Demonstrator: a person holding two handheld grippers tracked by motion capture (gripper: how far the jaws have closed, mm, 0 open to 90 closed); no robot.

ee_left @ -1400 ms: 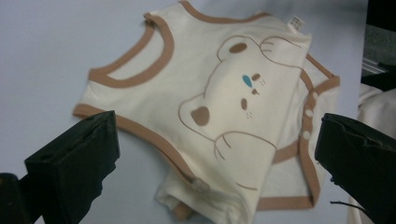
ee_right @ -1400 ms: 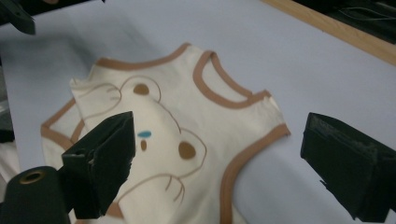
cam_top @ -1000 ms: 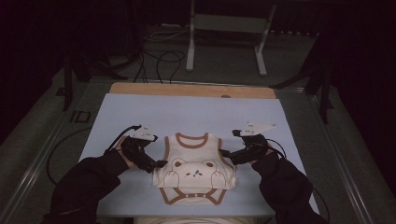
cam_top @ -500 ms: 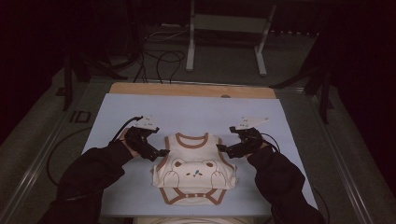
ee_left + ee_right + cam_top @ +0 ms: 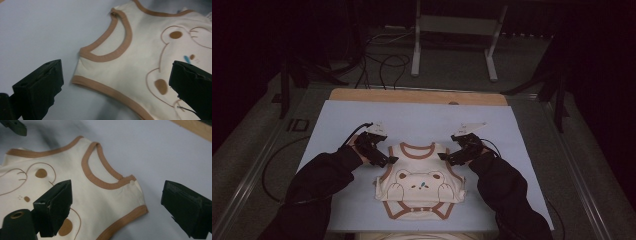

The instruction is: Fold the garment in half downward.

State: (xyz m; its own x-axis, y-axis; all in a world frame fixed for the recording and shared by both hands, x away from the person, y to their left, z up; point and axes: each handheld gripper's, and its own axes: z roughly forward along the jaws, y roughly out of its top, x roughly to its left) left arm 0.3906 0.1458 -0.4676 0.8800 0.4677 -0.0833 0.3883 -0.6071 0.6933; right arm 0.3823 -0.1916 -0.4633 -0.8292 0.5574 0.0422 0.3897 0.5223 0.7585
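A: High view? Lay flat on the blue tabletop (image 5: 422, 120), near its front edge: cream bodysuit (image 5: 422, 187). Flanked at the shoulders by left gripper (image 5: 388, 160) and right gripper (image 5: 446, 157).

B: Left gripper view? Spread wide, straddling the bodysuit's shoulder and brown-trimmed armhole, gripping nothing.

A: Right gripper view? Likewise spread, astride the opposite shoulder, empty; wooden strip (image 5: 192, 128) at the upper corner.

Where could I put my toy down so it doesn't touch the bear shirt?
The blue mat is bare between the shirt's neckline and the wooden strip at the far edge. It's also bare outside each sleeve. The middle is crowded: the left gripper and right gripper flank the shirt.
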